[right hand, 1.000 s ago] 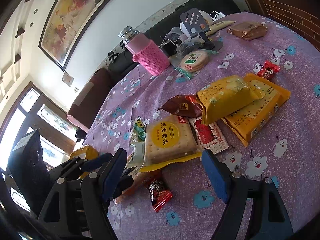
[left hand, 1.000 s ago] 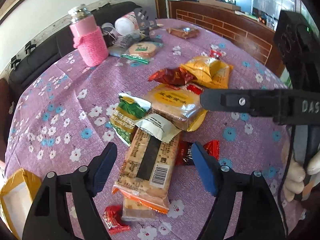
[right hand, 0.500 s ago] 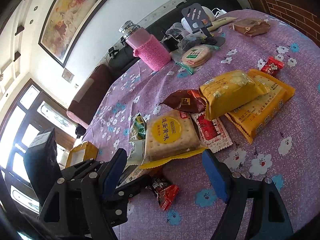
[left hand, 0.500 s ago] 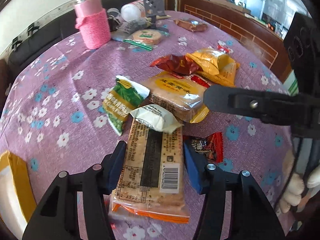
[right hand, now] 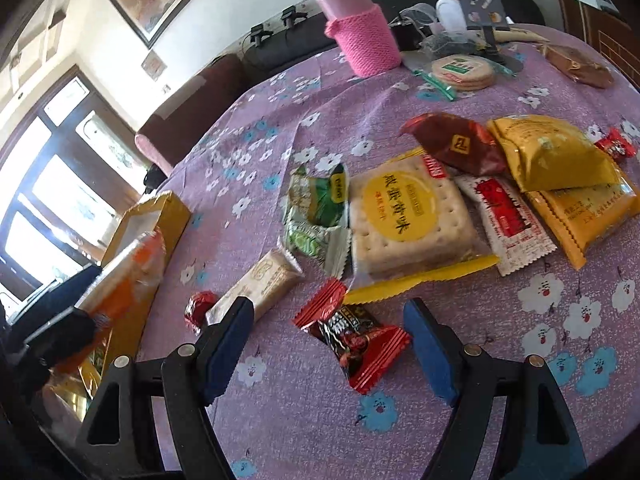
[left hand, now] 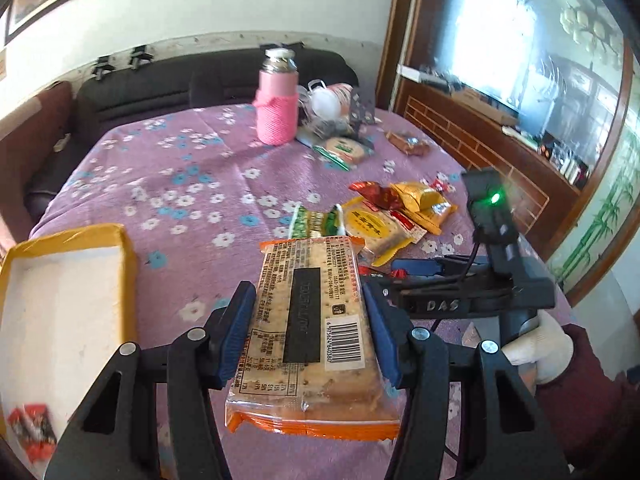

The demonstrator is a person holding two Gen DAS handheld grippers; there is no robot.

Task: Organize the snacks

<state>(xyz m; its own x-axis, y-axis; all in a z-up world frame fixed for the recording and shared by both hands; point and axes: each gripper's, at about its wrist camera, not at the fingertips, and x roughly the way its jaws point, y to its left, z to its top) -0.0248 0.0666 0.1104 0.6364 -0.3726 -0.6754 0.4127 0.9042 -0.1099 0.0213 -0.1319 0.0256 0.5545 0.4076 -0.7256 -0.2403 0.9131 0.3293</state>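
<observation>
Left tool [left hand: 308, 320] clamps a long orange-edged cracker pack [left hand: 310, 328], barcode up, above the tabletop [left hand: 180, 184]; right tool [right hand: 328, 344] gapes over a red candy [right hand: 354, 338].

The surface [right hand: 500, 360] is covered by a purple floral cloth. Centre frame in the right wrist view: a square cracker pack with a yellow label [right hand: 408, 220], touching green packets [right hand: 316, 208] at its left and a red-and-white sachet [right hand: 506, 220] at its right. Lower centre: a red candy wrapper [right hand: 352, 336]. Upper centre: a pink knit-sleeved flask [right hand: 360, 32]. Left edge: a yellow box [right hand: 168, 208].
</observation>
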